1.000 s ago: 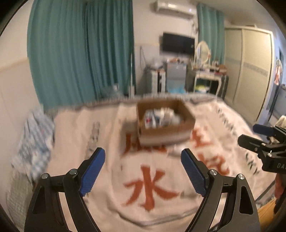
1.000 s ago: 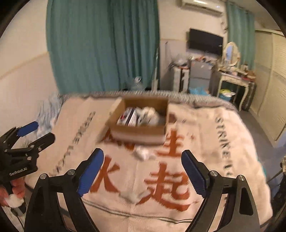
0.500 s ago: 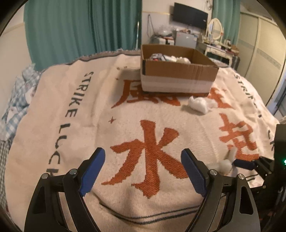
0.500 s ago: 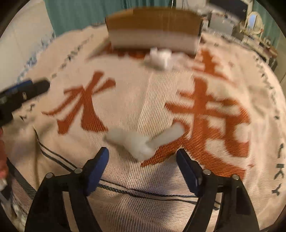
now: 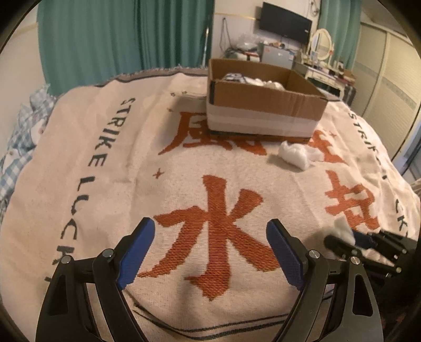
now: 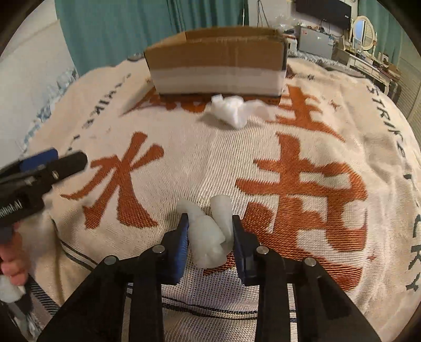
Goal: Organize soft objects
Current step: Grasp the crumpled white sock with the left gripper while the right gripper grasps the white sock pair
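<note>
The right hand-held gripper (image 6: pixel 209 232) pinches a white cotton wad (image 6: pixel 208 240) low on the bed (image 6: pixel 263 168); lift gently toward the cardboard box (image 6: pixel 215 65) at twelve o'clock. The left hand-held gripper (image 5: pixel 210 252) hangs spread, empty.

Bed (image 5: pixel 110 147) was covered in a cream woven blanket (image 5: pixel 236 184) with orange characters, checked bedding (image 5: pixel 18 136) bunched at its left edge. Teal curtains (image 5: pixel 118 39) hung floor-length along the far wall, with a wall-mounted TV (image 5: pixel 285 22) to their right. A white dressing table with oval mirror (image 5: pixel 322 44) stood beside a pale wardrobe (image 5: pixel 386 79); lighting was warm and dim.
</note>
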Available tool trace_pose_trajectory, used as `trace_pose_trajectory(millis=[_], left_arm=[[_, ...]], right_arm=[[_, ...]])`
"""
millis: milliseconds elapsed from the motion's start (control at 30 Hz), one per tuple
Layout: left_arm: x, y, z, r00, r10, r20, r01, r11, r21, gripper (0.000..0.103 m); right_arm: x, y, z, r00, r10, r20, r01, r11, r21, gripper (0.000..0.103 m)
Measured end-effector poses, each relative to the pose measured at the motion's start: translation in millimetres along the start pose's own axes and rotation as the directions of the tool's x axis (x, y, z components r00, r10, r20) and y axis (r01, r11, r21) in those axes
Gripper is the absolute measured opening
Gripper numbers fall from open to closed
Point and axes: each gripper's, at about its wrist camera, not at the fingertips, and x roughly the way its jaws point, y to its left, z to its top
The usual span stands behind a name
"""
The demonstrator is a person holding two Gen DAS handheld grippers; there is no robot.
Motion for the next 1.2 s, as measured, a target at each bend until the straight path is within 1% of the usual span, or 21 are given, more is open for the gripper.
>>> trace_pose_trajectory(millis=[67,200,233,300,333,433,533,600,633,667,733,800,900,933,967,1033,1067,1100,1133,1167,1200], left_arm=[[-5,-8,3,1.000,-0.007,0.009,0.007,1.000,0.016,0.088],[-12,-29,17,0.998,-0.041,0.037,0.040,0.999,0.033,0.088],[-11,-37,22,0.998,-0.055,0.042,0.053,0.998,0.038,0.088],[-9,-49,30,0.997,-0.065,0.049,0.063,0.997,0.053,0.088],[-8,-56,35,0.996,-0.065,0.053,0.062,0.996,0.062,0.088],[4,-73,49,0.998,-0.038,0.053,0.035,0.997,0.064,0.088],[25,-89,63,0.998,-0.045,0.037,0.043,0.998,0.048,0.087],[40,-100,69,0.998,-0.047,0.031,0.045,0.998,0.048,0.086],[47,-104,71,0.999,-0.046,0.027,0.044,0.998,0.050,0.086],[57,-109,73,0.999,-0.043,0.018,0.042,0.998,0.056,0.086],[75,-119,77,0.999,-0.047,0.001,0.047,0.997,0.055,0.086],[93,-125,79,0.998,-0.064,-0.020,0.065,0.997,0.047,0.086],[115,-135,79,0.997,-0.057,-0.054,0.061,0.996,0.059,0.084],[124,-138,80,0.996,-0.047,-0.069,0.052,0.997,0.065,0.076],[128,-139,79,0.996,-0.047,-0.077,0.052,0.996,0.069,0.073],[137,-140,79,0.995,-0.054,-0.084,0.060,0.996,0.073,0.072],[139,-139,79,0.995,-0.055,-0.086,0.062,0.995,0.076,0.058],[142,-139,78,0.994,-0.055,-0.094,0.063,0.995,0.081,0.052],[143,-138,78,0.994,-0.056,-0.097,0.065,0.994,0.087,0.049],[141,-136,78,0.994,-0.065,-0.090,0.074,0.993,0.092,0.042],[140,-134,78,0.994,-0.074,-0.085,0.082,0.992,0.095,0.040]], right_arm=[[-13,-3,7,0.999,-0.011,0.036,0.011,1.000,0.003,0.029],[-44,-23,38,0.992,0.001,0.129,-0.008,0.998,0.056,0.029],[-48,-26,45,0.990,-0.004,0.142,-0.005,0.998,0.060,0.029],[-58,-33,63,0.984,-0.037,0.173,0.026,0.998,0.061,0.029],[-61,-36,70,0.981,-0.046,0.187,0.035,0.998,0.061,0.029],[-63,-49,89,0.975,-0.033,0.218,0.019,0.998,0.067,0.030],[-51,-67,105,0.976,-0.052,0.211,0.038,0.997,0.072,0.030],[-37,-80,115,0.977,-0.100,0.186,0.085,0.993,0.083,0.030],[-32,-86,117,0.977,-0.111,0.180,0.096,0.991,0.090,0.030],[-27,-94,120,0.977,-0.116,0.178,0.098,0.990,0.107,0.030],[-19,-110,120,0.980,-0.094,0.178,0.069,0.988,0.142,0.030],[-7,-123,119,0.982,-0.081,0.172,0.050,0.983,0.177,0.030],[16,-140,114,0.988,-0.074,0.136,0.042,0.973,0.225,0.030],[22,-144,113,0.990,-0.070,0.125,0.039,0.970,0.238,0.030],[28,-148,111,0.992,-0.067,0.109,0.038,0.966,0.255,0.030],[38,-154,109,0.994,-0.073,0.086,0.046,0.960,0.277,0.030],[40,-156,108,0.994,-0.075,0.084,0.049,0.960,0.277,0.030],[41,-156,108,0.993,-0.084,0.083,0.058,0.959,0.277,0.030],[41,-156,108,0.993,-0.089,0.083,0.063,0.959,0.276,0.030],[41,-155,107,0.992,-0.089,0.084,0.063,0.959,0.275,0.030],[40,-154,106,0.993,-0.085,0.088,0.058,0.959,0.276,0.030]])
